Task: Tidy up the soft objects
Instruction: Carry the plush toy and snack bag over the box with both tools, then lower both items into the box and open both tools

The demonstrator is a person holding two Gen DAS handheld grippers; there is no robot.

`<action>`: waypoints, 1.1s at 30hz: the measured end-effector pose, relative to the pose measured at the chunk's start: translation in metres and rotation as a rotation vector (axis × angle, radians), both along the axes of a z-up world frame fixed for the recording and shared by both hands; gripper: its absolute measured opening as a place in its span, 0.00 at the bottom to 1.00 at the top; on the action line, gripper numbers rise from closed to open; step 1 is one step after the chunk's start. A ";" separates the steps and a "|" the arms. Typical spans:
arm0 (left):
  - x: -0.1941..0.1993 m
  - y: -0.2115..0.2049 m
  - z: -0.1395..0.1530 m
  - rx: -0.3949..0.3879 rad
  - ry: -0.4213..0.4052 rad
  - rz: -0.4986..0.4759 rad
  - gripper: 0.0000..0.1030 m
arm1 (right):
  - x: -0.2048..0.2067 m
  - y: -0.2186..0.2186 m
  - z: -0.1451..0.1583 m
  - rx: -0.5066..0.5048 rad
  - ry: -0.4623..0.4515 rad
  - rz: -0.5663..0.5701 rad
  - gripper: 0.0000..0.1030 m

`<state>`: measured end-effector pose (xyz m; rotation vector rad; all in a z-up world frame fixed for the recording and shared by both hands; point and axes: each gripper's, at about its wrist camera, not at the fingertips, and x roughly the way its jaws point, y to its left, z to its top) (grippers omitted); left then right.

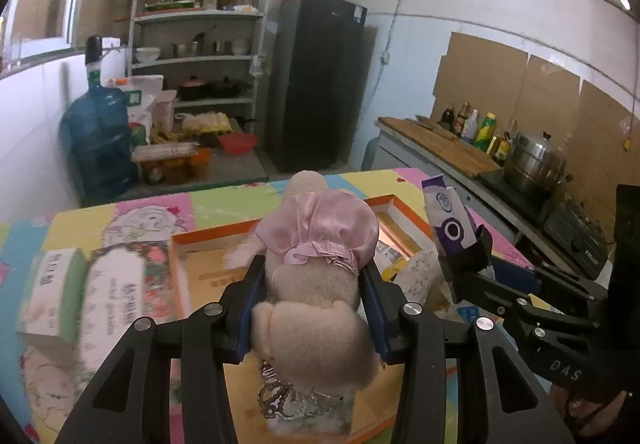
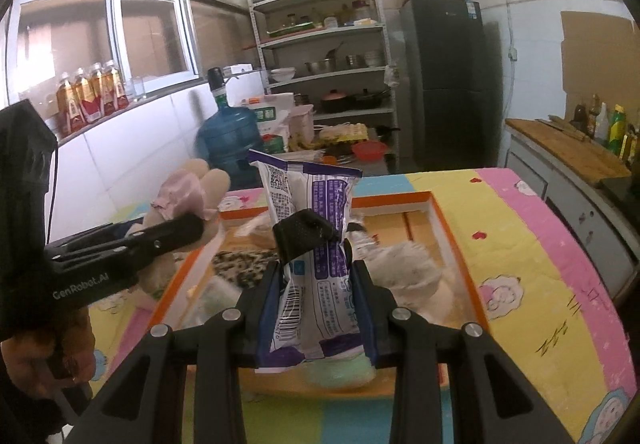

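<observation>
My left gripper (image 1: pixel 314 276) is shut on a beige plush toy (image 1: pixel 316 308) in a pink satin dress, held above the table. The same toy (image 2: pixel 192 188) shows at the left of the right wrist view, clamped in that gripper (image 2: pixel 188 224). My right gripper (image 2: pixel 316 272) is shut on a white and purple plastic packet (image 2: pixel 312 236), which stands upright between the jaws. In the left wrist view that packet (image 1: pixel 448 216) and gripper (image 1: pixel 468 248) appear at the right. Both hang over an orange-rimmed box (image 2: pixel 448 220) holding a fluffy white soft item (image 2: pixel 408 268) and a speckled cloth (image 2: pixel 240 260).
The table carries a bright cartoon-print mat (image 2: pixel 540 244). A green and white tissue box (image 1: pixel 52 292) lies at its left. Beyond stand a blue water jug (image 1: pixel 100 140), a shelf rack (image 1: pixel 200 44), a dark fridge (image 1: pixel 316 84) and a counter (image 1: pixel 448 144) with bottles and a steel pot.
</observation>
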<state>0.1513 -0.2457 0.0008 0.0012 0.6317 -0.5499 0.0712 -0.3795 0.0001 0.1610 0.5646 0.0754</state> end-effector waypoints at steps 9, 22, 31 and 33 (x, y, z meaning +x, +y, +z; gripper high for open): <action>0.029 -0.032 -0.025 0.039 0.064 -0.017 0.45 | 0.025 -0.016 -0.017 -0.037 0.062 -0.029 0.34; 0.054 -0.040 -0.056 0.039 0.186 -0.051 0.53 | 0.042 -0.017 -0.037 -0.046 0.110 -0.014 0.38; 0.039 -0.031 -0.047 0.019 0.123 -0.040 0.72 | 0.035 -0.021 -0.033 0.017 0.070 0.001 0.61; 0.033 -0.029 -0.043 0.027 0.100 -0.034 0.72 | 0.033 -0.020 -0.032 0.027 0.063 0.003 0.63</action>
